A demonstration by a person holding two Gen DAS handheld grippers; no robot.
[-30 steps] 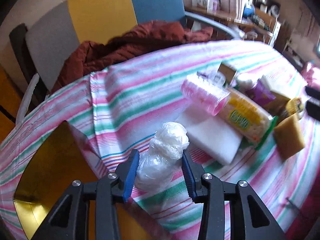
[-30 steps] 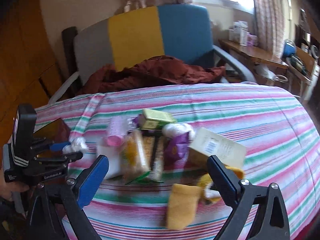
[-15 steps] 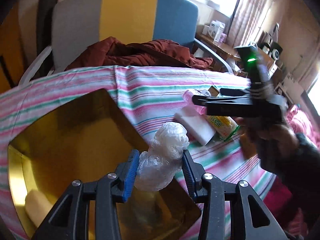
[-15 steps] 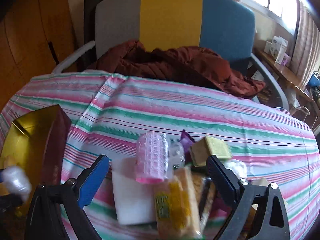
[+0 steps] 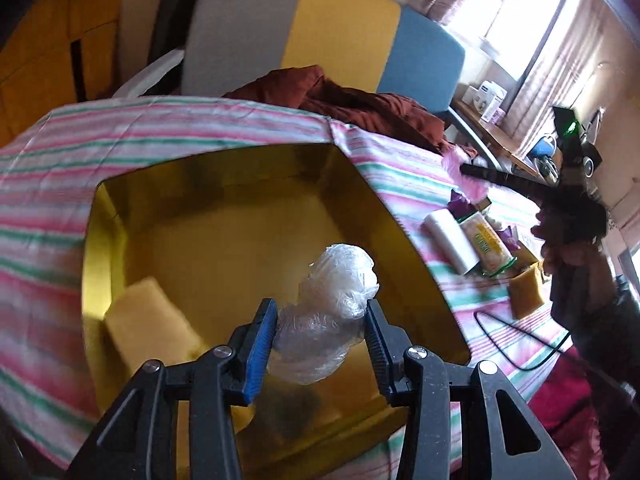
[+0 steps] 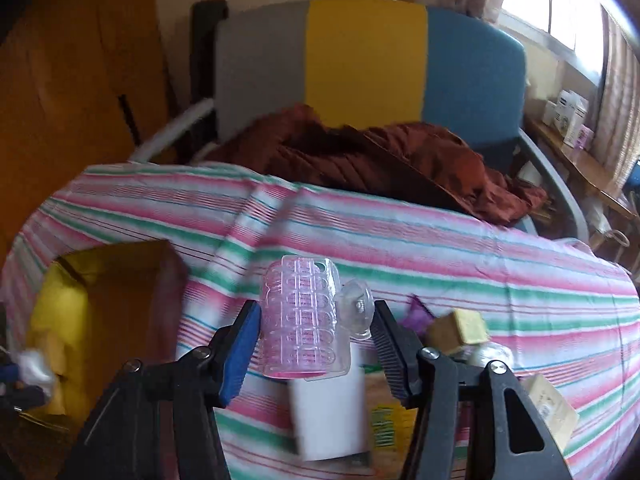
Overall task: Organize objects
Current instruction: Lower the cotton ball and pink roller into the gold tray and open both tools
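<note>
My left gripper [image 5: 320, 320] is shut on a crumpled clear plastic bag [image 5: 332, 304] and holds it over the open gold box [image 5: 224, 184], which has a yellow sponge [image 5: 148, 320] inside at the left. My right gripper [image 6: 316, 328] is shut on a pink clear plastic holder with a suction cup [image 6: 304, 316], lifted above the striped tablecloth [image 6: 440, 256]. The gold box also shows in the right wrist view [image 6: 80, 304] at the left. The right gripper shows in the left wrist view [image 5: 504, 178] at the far right.
A pile stays on the cloth: a white block [image 5: 452, 244], a yellow-green packet [image 5: 486, 244], a brown sponge [image 5: 526, 290], purple wrappers and small boxes [image 6: 464, 324]. A black cable [image 5: 516, 344] lies near the front. A chair with a rust-red garment [image 6: 380, 160] stands behind the table.
My left gripper has carried the bag from over the cloth to over the gold box. My right gripper has closed on the pink holder and lifted it off the pile.
</note>
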